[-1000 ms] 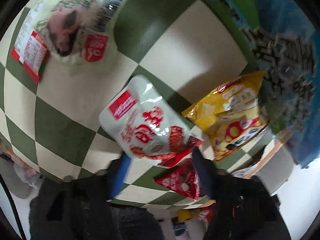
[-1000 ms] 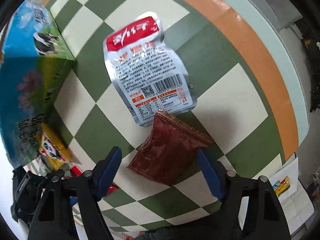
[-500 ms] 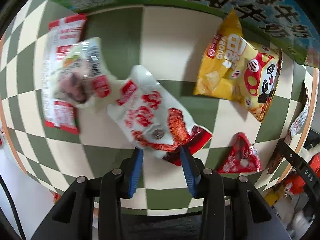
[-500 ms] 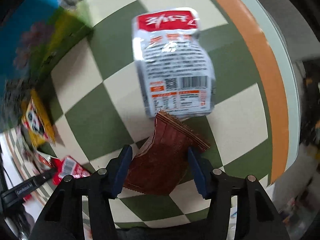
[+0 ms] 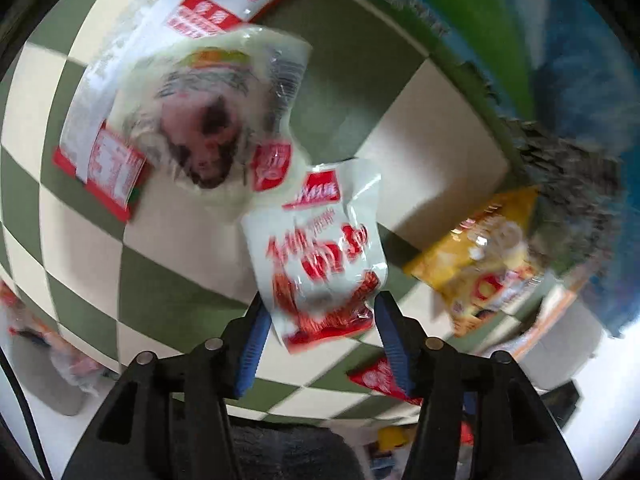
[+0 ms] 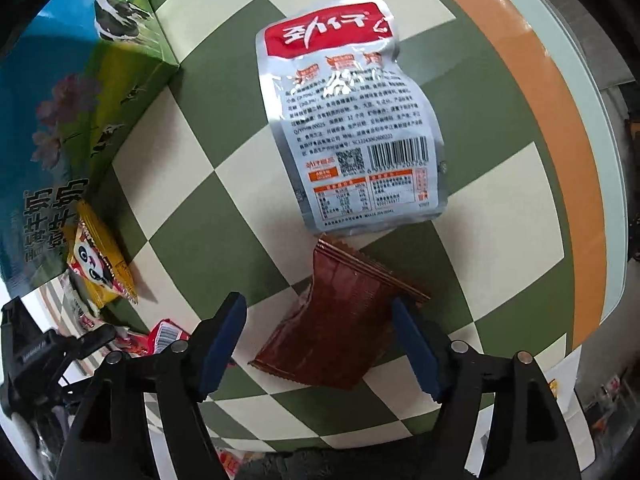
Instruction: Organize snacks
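Left hand-held gripper [image 5: 320,320] | reopening since half-second-ago squeeze | white snack pouch [image 5: 320,256] between jaws

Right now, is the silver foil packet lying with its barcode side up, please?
Yes, the silver foil packet shows its barcode and printed tables upward on the checkered table.

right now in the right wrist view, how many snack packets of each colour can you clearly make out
silver packet: 1
brown packet: 1
yellow packet: 1
red packet: 1
total: 4
The whitish scrap beside the yellow one is too hidden to count.
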